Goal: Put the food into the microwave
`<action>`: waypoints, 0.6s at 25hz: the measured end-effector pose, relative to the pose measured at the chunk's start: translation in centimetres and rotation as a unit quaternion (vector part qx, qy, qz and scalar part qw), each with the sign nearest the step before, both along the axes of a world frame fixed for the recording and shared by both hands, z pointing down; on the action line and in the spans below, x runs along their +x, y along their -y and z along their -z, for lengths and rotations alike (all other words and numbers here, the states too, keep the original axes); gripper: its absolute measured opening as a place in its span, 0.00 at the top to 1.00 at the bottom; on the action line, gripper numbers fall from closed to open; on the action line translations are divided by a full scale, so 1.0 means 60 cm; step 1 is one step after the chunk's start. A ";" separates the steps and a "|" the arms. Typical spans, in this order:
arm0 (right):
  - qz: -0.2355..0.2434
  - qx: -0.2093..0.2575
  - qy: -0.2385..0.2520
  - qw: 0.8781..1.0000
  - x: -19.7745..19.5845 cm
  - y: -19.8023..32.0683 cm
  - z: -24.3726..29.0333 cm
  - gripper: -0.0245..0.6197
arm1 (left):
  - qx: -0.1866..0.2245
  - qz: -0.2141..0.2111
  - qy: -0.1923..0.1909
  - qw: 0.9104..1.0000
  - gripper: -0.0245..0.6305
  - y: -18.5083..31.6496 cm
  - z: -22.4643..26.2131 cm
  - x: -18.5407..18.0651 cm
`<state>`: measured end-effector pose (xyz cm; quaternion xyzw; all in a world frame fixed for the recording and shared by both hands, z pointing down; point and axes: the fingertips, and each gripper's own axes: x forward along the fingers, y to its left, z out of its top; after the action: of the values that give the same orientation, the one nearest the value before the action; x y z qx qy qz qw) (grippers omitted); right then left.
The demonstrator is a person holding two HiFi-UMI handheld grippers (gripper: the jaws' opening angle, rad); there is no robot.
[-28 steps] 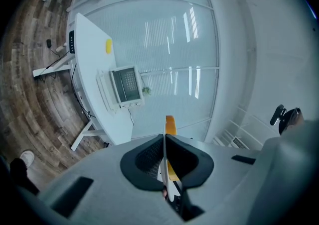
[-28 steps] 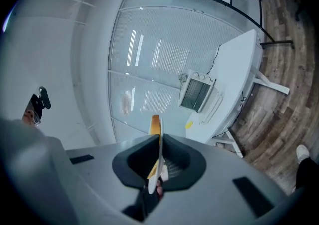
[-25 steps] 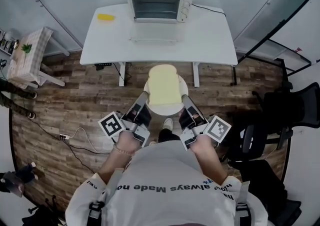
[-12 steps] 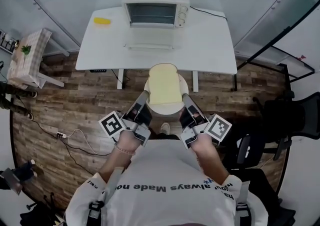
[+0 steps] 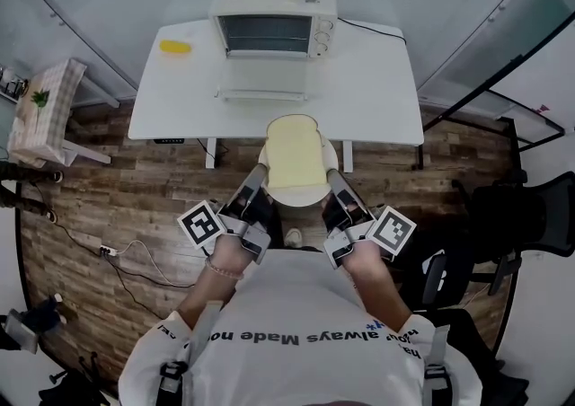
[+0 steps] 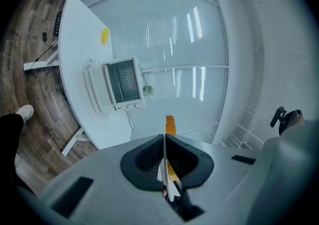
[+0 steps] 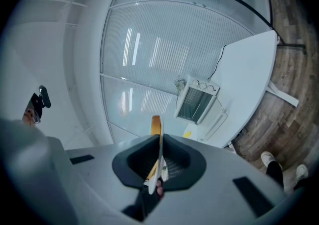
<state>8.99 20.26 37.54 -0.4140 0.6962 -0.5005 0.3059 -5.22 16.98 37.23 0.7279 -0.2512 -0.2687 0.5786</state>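
Two-handed hold on the plate [image 5: 331, 156] with bread [image 5: 296, 153]
left gripper [image 5: 255, 174] and right gripper [image 5: 331, 178] jaws each pinch its rim, microwave [image 5: 272, 29] on the tabletop [image 5: 368, 90] ahead

Smooth white table [image 5: 377, 81], grainy wood-plank floor [image 5: 126, 189], white-painted metal microwave [image 5: 260, 2]

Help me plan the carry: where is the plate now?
In the head view, the plate with the bread is mid-frame, held between the left gripper and right gripper, just short of the white table.

toast [image 5: 296, 151] pale yel | plate [image 5: 296, 197] wht | microwave [image 5: 273, 16] wht | table [image 5: 377, 90] wht | floor [image 5: 108, 189] brn wood planks
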 end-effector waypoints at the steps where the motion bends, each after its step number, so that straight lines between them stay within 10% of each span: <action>1: -0.001 0.000 0.001 1.000 0.001 0.011 0.000 0.93 | 0.000 -0.001 -0.001 1.000 0.93 0.011 0.000 0.002; 15: -0.004 -0.014 -0.004 1.000 -0.027 0.246 -0.016 0.93 | -0.008 -0.006 -0.003 1.000 0.93 0.251 -0.017 -0.026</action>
<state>7.38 5.51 38.51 -0.4229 0.6883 -0.5077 0.2995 -6.78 1.89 38.23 0.7238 -0.2477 -0.2654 0.5867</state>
